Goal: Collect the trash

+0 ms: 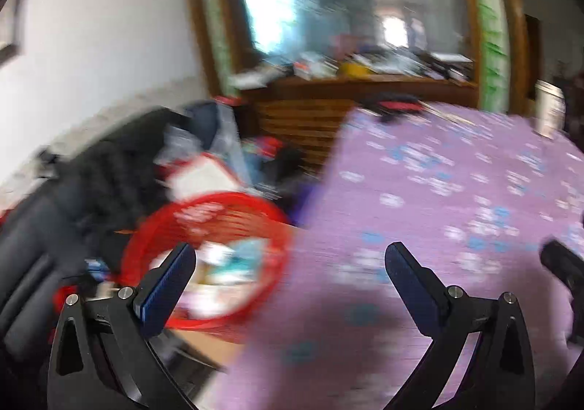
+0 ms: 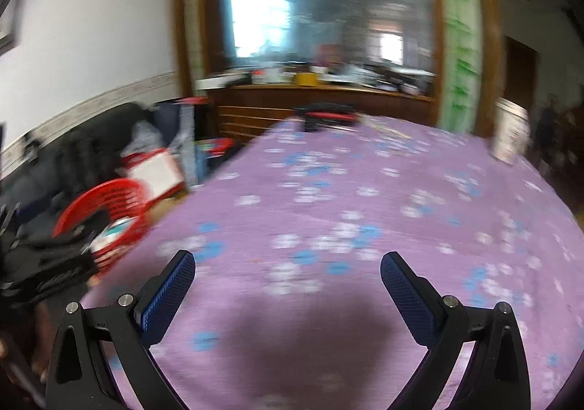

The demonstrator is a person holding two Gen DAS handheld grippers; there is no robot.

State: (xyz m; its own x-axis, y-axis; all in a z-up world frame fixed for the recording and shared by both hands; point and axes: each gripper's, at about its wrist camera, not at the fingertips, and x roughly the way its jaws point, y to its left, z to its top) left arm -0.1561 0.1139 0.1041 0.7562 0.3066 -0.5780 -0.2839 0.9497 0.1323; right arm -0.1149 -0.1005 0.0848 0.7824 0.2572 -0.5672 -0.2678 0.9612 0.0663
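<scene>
the likeliest slip from here is a blind or badly aimed move: both views are smeared with blur, so the tongs look to be swinging fast, and a drop aimed at the red basket [image 1: 208,256] could land on the floor or on the cloth's edge instead. the left tongs [image 1: 290,278] are spread wide with nothing between the pads and hang over the near corner of the bench [image 1: 456,191], the basket just beyond the left finger; it stands off the bench's left side, lower down, with pale wrappers and scraps in it, too blurred to tell apart. the right tongs [image 2: 288,282] are likewise spread and empty, above the middle of the purple flowered cloth. no loose trash shows on that cloth near either pair, so a second risk is grabbing at the printed flowers or snagging the cloth itself. at the far edge lie a dark and red object [image 2: 328,114] and a pale upright container [image 2: 511,132]. beyond are a wooden cabinet with a big mirror [image 2: 321,8], a dark sofa [image 2: 73,151] piled with clutter, and a white wall.
</scene>
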